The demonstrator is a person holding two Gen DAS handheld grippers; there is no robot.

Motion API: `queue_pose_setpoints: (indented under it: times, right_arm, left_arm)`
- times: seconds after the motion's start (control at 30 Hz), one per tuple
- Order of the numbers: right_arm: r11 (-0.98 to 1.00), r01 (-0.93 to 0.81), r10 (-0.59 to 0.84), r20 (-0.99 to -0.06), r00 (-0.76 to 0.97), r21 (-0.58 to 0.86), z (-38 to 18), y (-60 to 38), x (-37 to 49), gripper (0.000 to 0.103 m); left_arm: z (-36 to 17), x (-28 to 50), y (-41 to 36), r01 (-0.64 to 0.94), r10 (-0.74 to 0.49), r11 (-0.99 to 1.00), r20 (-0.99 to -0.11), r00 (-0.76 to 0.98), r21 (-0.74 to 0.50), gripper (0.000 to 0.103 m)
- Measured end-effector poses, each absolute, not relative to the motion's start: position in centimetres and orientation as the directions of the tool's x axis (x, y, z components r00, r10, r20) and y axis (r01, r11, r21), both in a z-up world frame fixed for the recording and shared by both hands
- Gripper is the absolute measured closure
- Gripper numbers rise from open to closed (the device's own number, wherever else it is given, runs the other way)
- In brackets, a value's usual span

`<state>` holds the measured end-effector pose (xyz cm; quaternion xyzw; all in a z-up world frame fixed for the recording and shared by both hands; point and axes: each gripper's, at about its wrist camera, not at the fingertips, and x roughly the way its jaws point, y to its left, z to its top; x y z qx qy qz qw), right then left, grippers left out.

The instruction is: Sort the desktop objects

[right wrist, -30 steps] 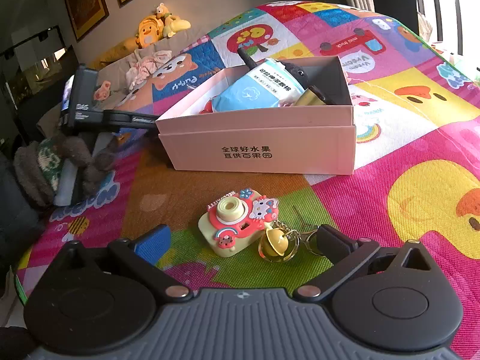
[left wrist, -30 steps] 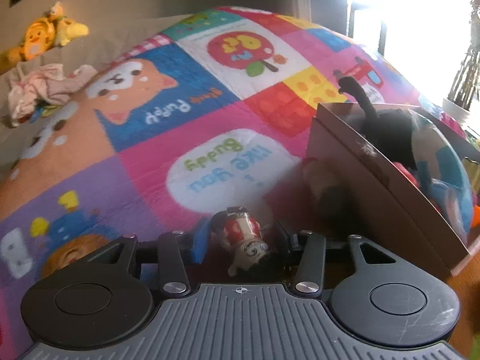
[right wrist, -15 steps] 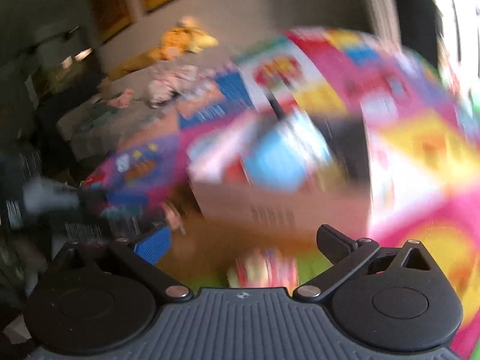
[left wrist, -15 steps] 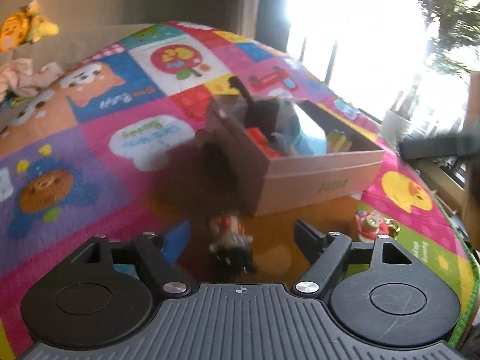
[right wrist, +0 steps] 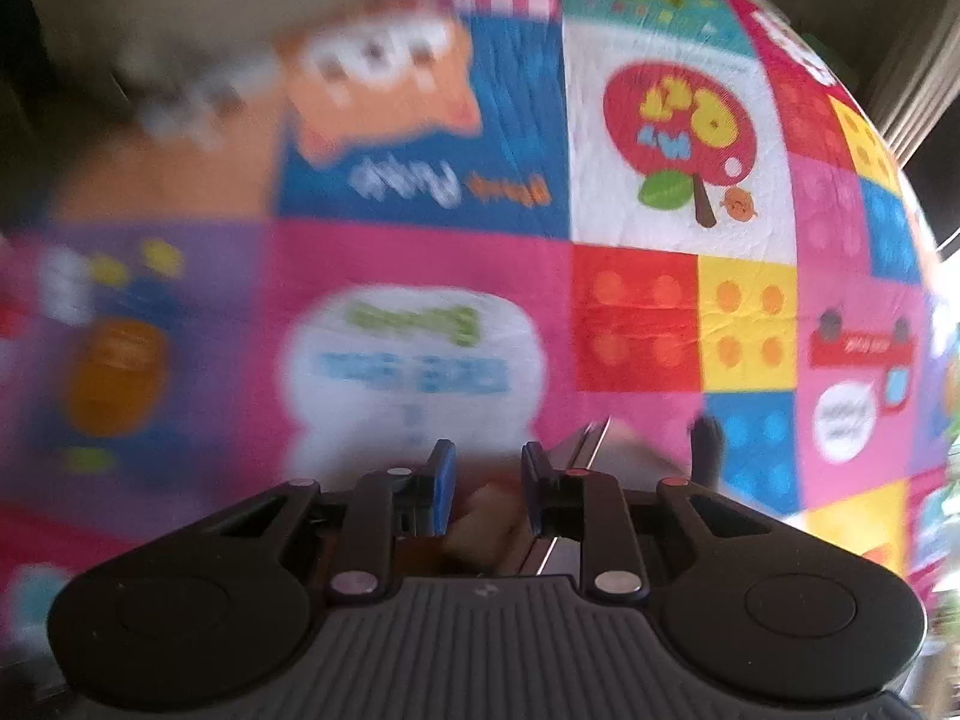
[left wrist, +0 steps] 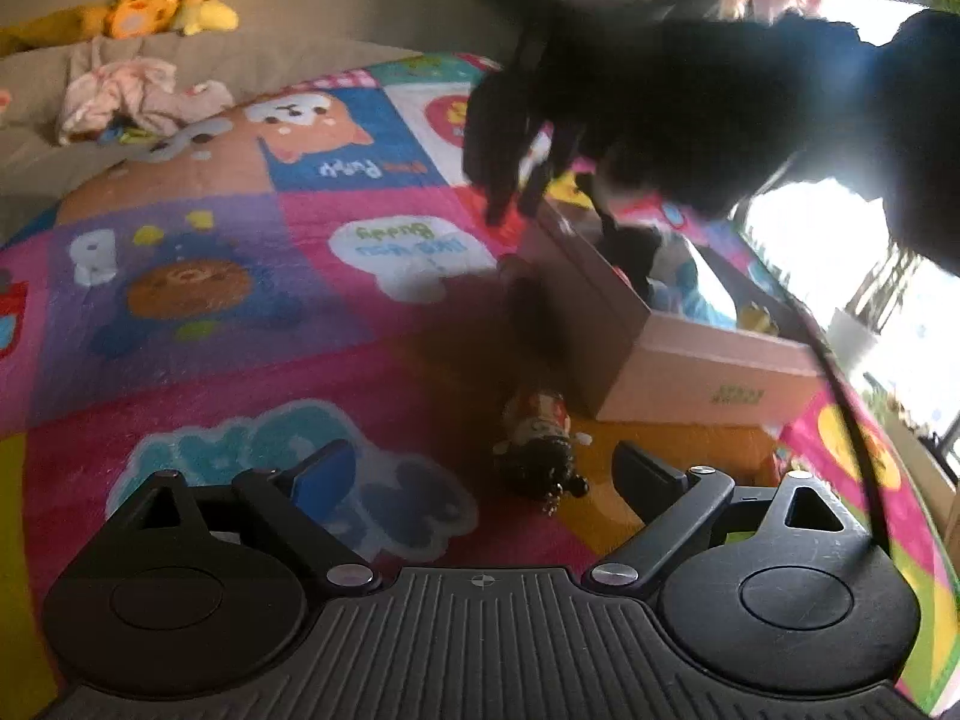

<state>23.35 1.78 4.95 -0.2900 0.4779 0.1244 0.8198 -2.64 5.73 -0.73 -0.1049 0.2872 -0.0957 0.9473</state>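
- Small red-and-white figurine with black hair: lying on mat; likely light, rigid, breakable; grasp across torso.
- Left gripper: jaws opening, nothing between.
- Right gripper: jaws closing; blurred pinkish object between, contact unclear.

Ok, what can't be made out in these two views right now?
- Right wrist view: the right gripper is closing with a pinkish shape between its jaws. Motion blur hides what it is and whether it is gripped.
- Left wrist view: the pink box has its contents partly covered by the dark, blurred right gripper above.
- Left wrist view: the figurine lies in shadow, so its details are unclear.
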Motion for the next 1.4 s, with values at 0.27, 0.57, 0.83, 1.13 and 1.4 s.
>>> queue_pose_setpoints:
  times: [0.27, 0.57, 0.83, 1.13, 1.4]
  right_arm:
    - [0.64, -0.557, -0.227, -0.823, 0.521, -0.529, 0.2, 4.3, 24.2, 0.09]
    - [0.648, -0.67, -0.16, -0.925, 0.344, -0.361, 1.6, 3.4, 18.6, 0.094]
    - [0.615, -0.772, -0.05, -0.984, 0.168, -0.163, 3.4, 0.2, 9.9, 0.094]
    - [0.754, -0.657, 0.349, -0.828, 0.438, -0.03, 12.9, -11.8, 3.1, 0.079]
    - [0.902, -0.421, 0.281, -0.61, 0.741, -0.097, 8.4, -22.8, -2.9, 0.002]
  left_arm:
    - [-0.5, -3.1, 5.7, 0.148, -0.264, 0.954, -0.492, 0.829, -0.262, 0.006]
    - [-0.4, -3.4, 5.9, 0.159, -0.275, 0.95, -0.479, 0.833, -0.269, 0.004]
    - [-0.5, -3.9, 5.5, 0.217, -0.318, 0.943, -0.5, 0.805, -0.251, 0.003]
    - [-0.3, -4.7, 5.5, 0.213, -0.317, 0.945, -0.547, 0.775, -0.247, 0.003]
    - [0.7, -6.4, 1.2, 0.407, -0.491, 0.869, -0.597, 0.634, -0.282, 0.003]
